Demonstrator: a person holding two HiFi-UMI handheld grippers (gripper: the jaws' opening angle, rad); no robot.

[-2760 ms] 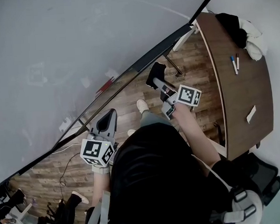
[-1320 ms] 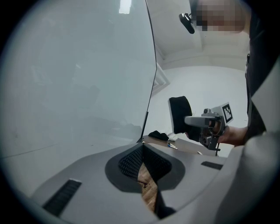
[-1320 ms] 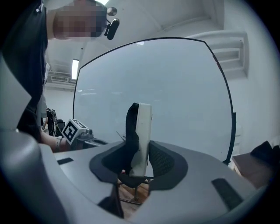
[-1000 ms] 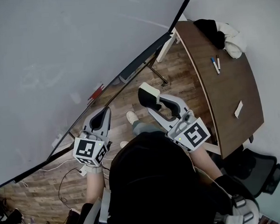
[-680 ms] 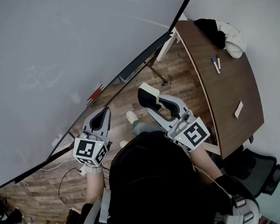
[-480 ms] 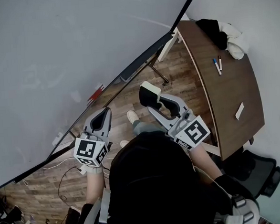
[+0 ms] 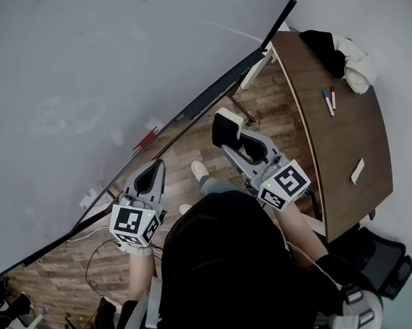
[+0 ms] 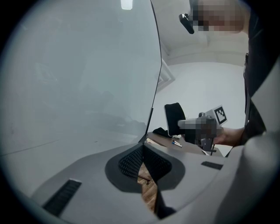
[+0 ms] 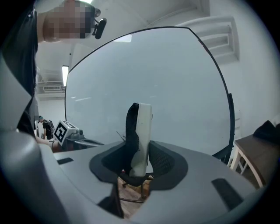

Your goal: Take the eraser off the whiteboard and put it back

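Eraser is off the whiteboard, clamped in the right gripper; left gripper idles (jaws together, empty). Putting it back is left.

A curved brown table stands on the wood-plank floor. It bears two markers lying side by side, a black-and-white cloth bundle and a small white slip.

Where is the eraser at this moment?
The eraser is clamped in the right gripper, just right of centre in the head view. It is in front of the whiteboard, near its lower edge, and left of the wooden table.
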